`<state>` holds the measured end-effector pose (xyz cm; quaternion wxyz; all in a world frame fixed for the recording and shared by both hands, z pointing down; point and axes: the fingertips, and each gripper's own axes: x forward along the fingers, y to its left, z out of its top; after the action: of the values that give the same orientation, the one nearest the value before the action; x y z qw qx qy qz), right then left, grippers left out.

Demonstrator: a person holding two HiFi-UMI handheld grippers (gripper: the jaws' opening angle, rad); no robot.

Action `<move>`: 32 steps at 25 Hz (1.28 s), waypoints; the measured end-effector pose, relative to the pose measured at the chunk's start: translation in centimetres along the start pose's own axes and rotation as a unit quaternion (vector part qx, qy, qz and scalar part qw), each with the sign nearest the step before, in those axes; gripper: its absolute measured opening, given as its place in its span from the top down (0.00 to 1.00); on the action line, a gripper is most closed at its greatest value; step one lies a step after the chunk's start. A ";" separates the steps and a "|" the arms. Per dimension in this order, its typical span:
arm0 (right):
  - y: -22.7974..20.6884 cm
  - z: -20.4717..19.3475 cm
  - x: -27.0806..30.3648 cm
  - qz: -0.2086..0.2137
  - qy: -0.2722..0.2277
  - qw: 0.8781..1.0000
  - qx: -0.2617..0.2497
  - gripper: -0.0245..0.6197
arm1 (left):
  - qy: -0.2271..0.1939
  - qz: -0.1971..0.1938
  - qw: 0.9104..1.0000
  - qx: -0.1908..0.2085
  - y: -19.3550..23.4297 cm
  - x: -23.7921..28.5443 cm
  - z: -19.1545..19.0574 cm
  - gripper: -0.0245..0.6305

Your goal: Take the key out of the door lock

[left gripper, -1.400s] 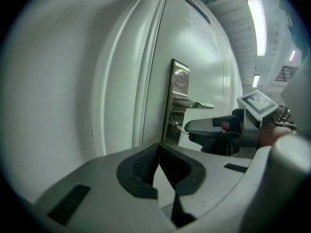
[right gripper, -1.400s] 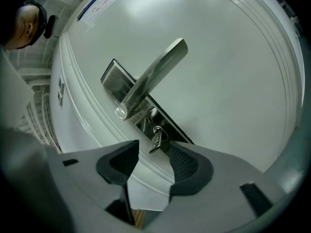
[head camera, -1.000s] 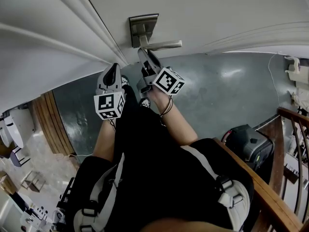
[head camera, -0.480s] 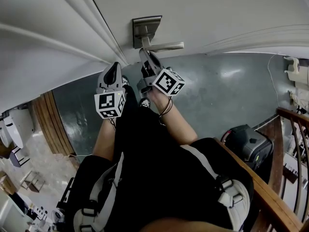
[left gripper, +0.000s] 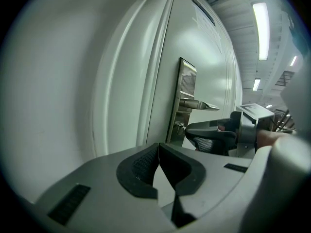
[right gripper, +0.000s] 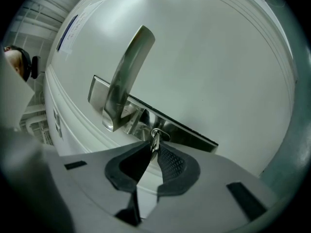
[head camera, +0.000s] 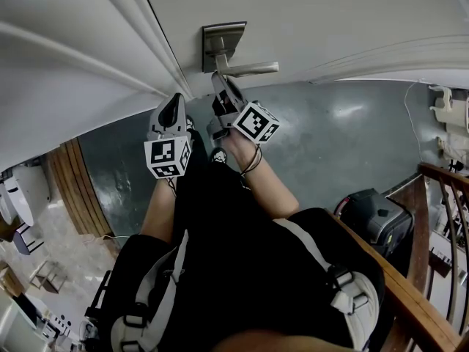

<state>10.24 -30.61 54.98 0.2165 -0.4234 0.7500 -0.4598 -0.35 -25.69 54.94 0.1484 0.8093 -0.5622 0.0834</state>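
Below the handle (right gripper: 127, 74), the right hand-held gripper (right gripper: 151, 153) is closing on the key (right gripper: 155, 137): small, stiff, likely slippery; pinch its flat head.

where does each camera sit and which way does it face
Head view: on the person's head, facing steeply down at the door handle; left hand-held gripper, right hand-held gripper and forearms show.
Left gripper view: rides that hand-held gripper, facing the lock plate along the door; shut, empty jaws show.
Right gripper view: rides that hand-held gripper, facing the plate; jaws closing on the key.
Shared: all three show the handle.
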 end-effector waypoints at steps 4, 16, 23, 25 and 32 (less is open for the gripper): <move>0.0 -0.1 0.0 0.007 -0.002 1.000 0.019 0.88 | 0.000 0.000 1.000 0.000 0.1 -0.1 -0.2 0.93; 0.3 0.1 -0.1 0.012 -0.005 0.996 0.090 0.90 | -0.003 -0.003 1.000 0.000 -0.3 -0.5 0.1 0.93; -0.2 0.0 -0.1 0.015 0.004 0.994 0.111 0.90 | -0.003 -0.002 1.000 0.000 0.1 -0.5 0.1 0.93; -0.1 0.1 0.0 0.025 0.001 0.992 0.126 0.90 | -0.003 -0.002 1.000 0.001 0.1 -0.6 0.2 0.93; -0.6 0.0 -0.2 0.016 0.000 0.990 0.143 0.91 | -0.002 -0.008 1.000 0.002 -0.3 -0.5 0.1 0.93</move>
<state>10.64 -30.60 55.47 0.2819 -0.3757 0.6831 -0.5592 -0.22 -25.13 54.69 0.1466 0.8140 -0.5561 0.0818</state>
